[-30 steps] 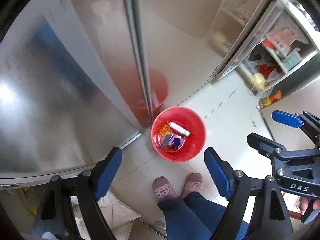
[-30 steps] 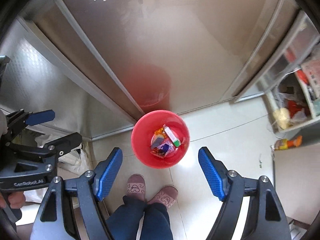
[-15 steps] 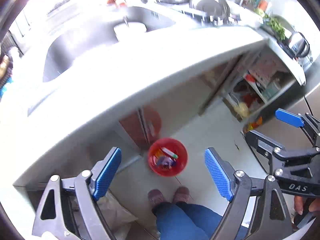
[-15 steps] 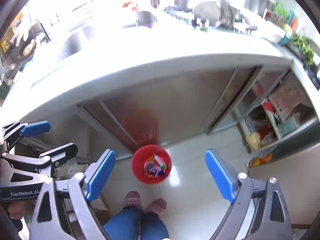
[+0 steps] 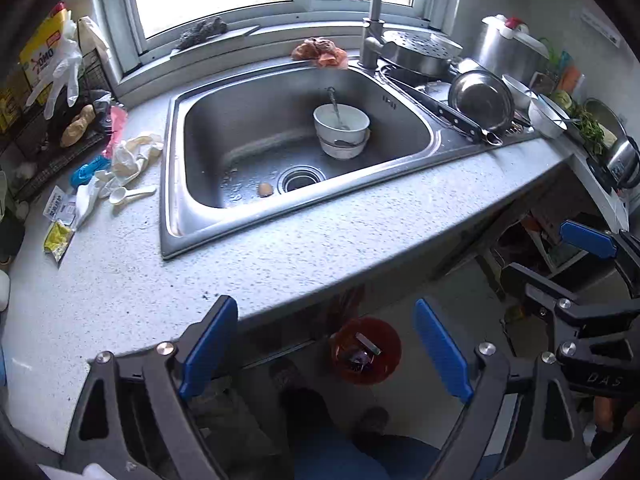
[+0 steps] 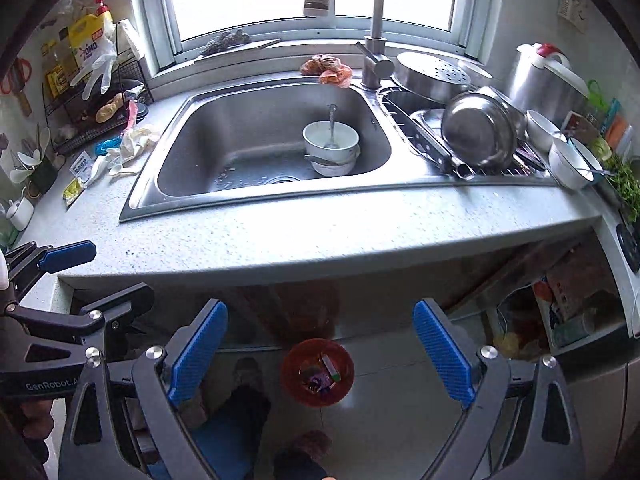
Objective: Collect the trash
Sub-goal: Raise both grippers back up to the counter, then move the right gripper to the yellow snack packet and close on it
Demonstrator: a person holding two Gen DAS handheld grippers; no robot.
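Observation:
The red bin (image 5: pixel 393 364) (image 6: pixel 289 372) stands on the floor below the counter edge, with wrappers and a small tube inside. Litter lies on the counter left of the sink (image 5: pixel 168 200): a yellow packet (image 5: pixel 58 238) (image 6: pixel 74 190), a white packet (image 5: pixel 60 206), crumpled white gloves (image 5: pixel 132 156) (image 6: pixel 136 142), a blue wrapper (image 5: pixel 86 170) and a white plastic spoon (image 5: pixel 128 194). A brown scrap (image 5: pixel 265 189) sits by the drain. My left gripper (image 5: pixel 324 308) (image 6: pixel 122 268) hangs before the counter edge, its jaws opening with nothing between them. My right gripper (image 6: pixel 320 308) (image 5: pixel 536 250) stands open and holds nothing.
Stacked white bowls (image 5: pixel 341 128) with a spoon sit in the sink. An orange rag (image 5: pixel 320 52) lies by the faucet (image 5: pixel 372 20). Pans and bowls fill the drainer (image 5: pixel 480 104) on the right. A wire rack (image 5: pixel 60 132) stands far left. The person's legs and slippers are below.
Both grippers have risen from near the floor to above the counter edge. The bin has dropped far below, and the sink and countertop have come into view. The right jaws have widened.

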